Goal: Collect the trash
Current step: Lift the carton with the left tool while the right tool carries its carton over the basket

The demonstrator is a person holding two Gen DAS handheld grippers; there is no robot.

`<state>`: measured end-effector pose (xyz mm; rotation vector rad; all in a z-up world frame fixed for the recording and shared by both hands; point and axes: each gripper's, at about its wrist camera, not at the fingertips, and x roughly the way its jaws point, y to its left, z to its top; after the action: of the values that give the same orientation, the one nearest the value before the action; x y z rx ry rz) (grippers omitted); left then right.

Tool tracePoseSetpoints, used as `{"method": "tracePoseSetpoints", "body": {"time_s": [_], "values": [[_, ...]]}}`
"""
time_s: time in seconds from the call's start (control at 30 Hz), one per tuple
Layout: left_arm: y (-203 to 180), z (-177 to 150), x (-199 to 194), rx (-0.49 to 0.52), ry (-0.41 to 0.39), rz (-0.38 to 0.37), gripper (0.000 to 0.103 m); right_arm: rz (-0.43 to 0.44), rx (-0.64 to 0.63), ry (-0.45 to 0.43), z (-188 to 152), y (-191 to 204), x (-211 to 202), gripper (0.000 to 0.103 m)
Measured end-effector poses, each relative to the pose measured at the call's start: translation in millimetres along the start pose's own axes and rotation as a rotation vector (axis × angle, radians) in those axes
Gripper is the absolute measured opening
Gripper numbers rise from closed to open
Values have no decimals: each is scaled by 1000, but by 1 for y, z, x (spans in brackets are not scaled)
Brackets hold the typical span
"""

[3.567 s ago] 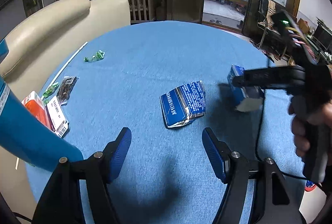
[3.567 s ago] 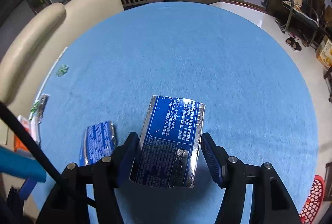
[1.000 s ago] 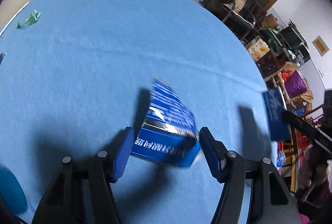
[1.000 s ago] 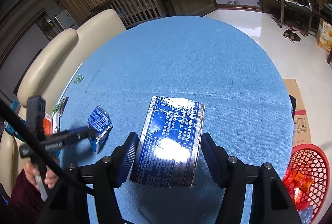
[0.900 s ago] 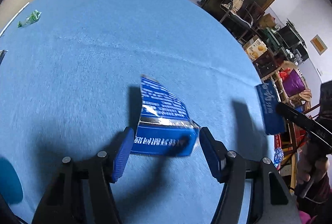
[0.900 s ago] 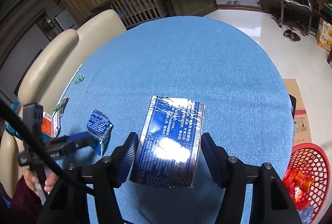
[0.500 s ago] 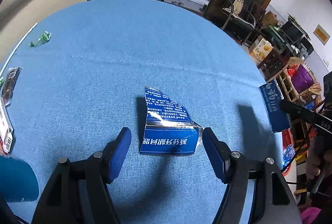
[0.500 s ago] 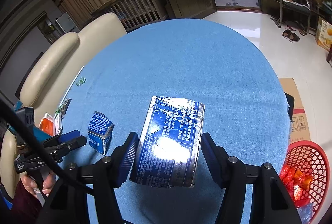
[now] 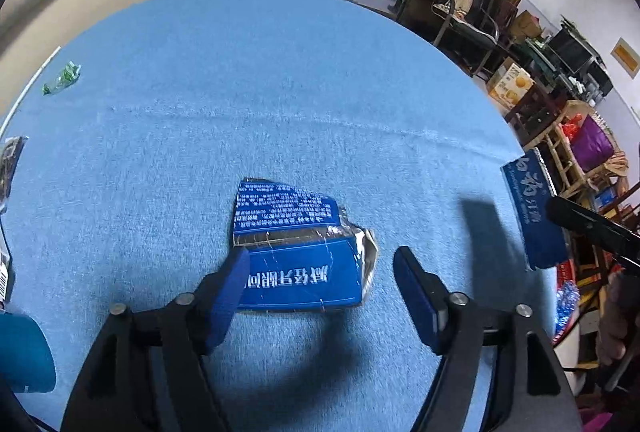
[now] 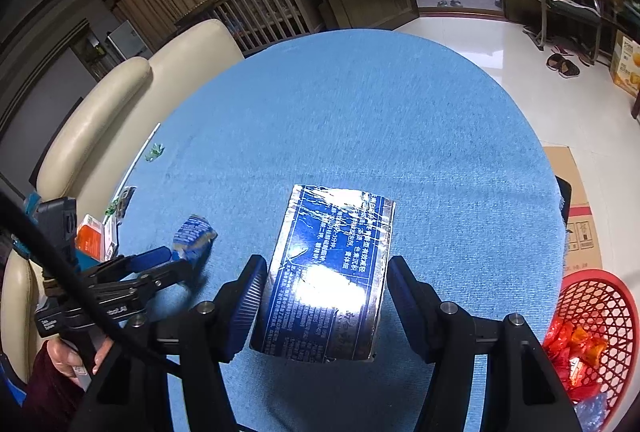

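Observation:
A crumpled blue foil packet (image 9: 298, 252) with white print lies on the blue tablecloth (image 9: 260, 83). My left gripper (image 9: 322, 286) is open, low over the table, with the packet's near end between its fingers; it also shows in the right wrist view (image 10: 160, 260) beside that packet (image 10: 192, 236). My right gripper (image 10: 324, 296) is shut on a second blue foil packet (image 10: 330, 272) and holds it above the table. That packet shows at the right edge of the left wrist view (image 9: 532, 207).
A red mesh basket (image 10: 600, 320) with red wrappers stands on the floor to the right of the table. A green candy wrapper (image 9: 62, 77), an orange-and-white box (image 10: 94, 236) and small wrappers lie at the table's left edge. A cream sofa (image 10: 120, 99) stands behind.
My left gripper has lowered and moved forward around the packet on the table, which had been dropped and tumbled a second ago. My right gripper holds its packet steady.

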<state>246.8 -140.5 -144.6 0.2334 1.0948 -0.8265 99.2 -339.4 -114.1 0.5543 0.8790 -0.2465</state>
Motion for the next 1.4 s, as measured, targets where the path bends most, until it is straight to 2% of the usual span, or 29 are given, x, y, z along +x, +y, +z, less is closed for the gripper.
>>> {"method": "tracePoseSetpoints", "body": {"time_s": [0.3,0.5,0.6,0.67,0.8,0.93,1.0,1.17,1.4], "values": [[-1,2,7,7,-4,36,80,-7,-2,8,-1,5,7,65],[-4,-4,2,29,-5,20,83,-8,-18,18,-2,12,12,65],[-4,-4,10,30,11,62,83,-7,-13,20,-2,12,13,65],[-2,-4,19,11,45,54,83,-8,-16,16,-1,11,12,65],[-8,-4,20,30,32,90,84,-12,-13,9,-2,9,9,65],[-11,-3,20,19,17,94,83,-11,-13,-3,-3,10,4,65],[-11,-3,20,12,6,84,79,-9,-14,-8,-5,11,1,65],[-3,-5,9,-10,-16,82,78,-4,-7,-20,-6,7,-7,65],[-26,-8,-18,13,-58,83,78,4,4,-53,-9,0,-26,65]]}}
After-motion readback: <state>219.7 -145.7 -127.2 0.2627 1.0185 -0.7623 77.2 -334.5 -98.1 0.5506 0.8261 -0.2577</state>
